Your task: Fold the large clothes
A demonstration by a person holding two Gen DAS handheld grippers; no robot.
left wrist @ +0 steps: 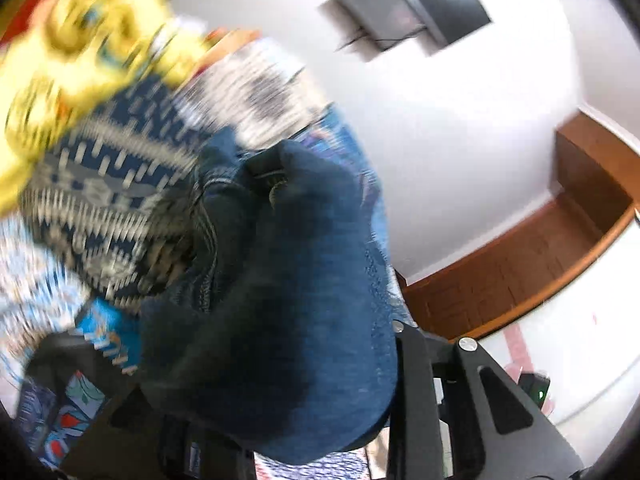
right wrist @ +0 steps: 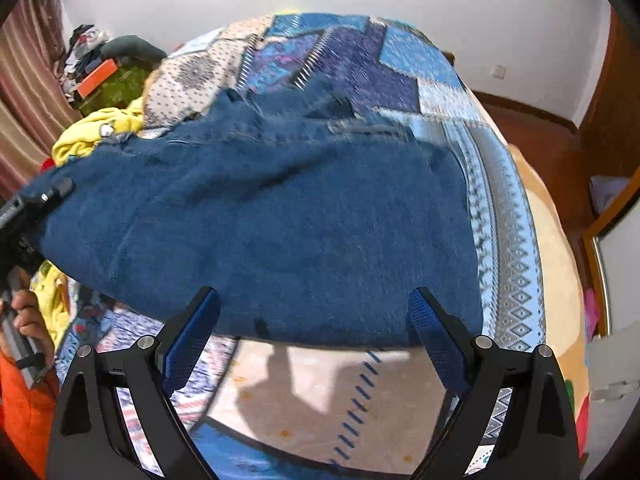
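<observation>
Clearly the garment is denim: the jeans (right wrist: pixel 280 216) are dark blue, coarse-woven and heavy, with stitched seams, a pocket edge and a waistband showing toward their far end. They lie spread in a broad, rumpled slab across the bed (right wrist: pixel 516 280), whose cover is a patchwork quilt of blue, purple and cream panels printed with diamonds, dots and zigzags.

From the right wrist view, the right gripper (right wrist: pixel 314 334) stands with its 2 jaws wide apart, gripping nothing. Its fingers are black angular frames faced with blue, finely textured pads (right wrist: pixel 436 344). The near hem of the jeans lies just beyond the fingertips and spans the whole gap between the jaws; whether the tips touch the cloth I cannot tell.

At the left of that view, the left gripper (right wrist: pixel 52 194) meets the jeans' edge. From its own blurred view, a thick bunched fold of the denim (left wrist: pixel 280 300) fills the space between its jaws, covering 1 side, so the jaws appear clamped on the jeans.

Beyond the jaws to the left lies a soft, crumpled yellow garment (right wrist: pixel 96 132).
</observation>
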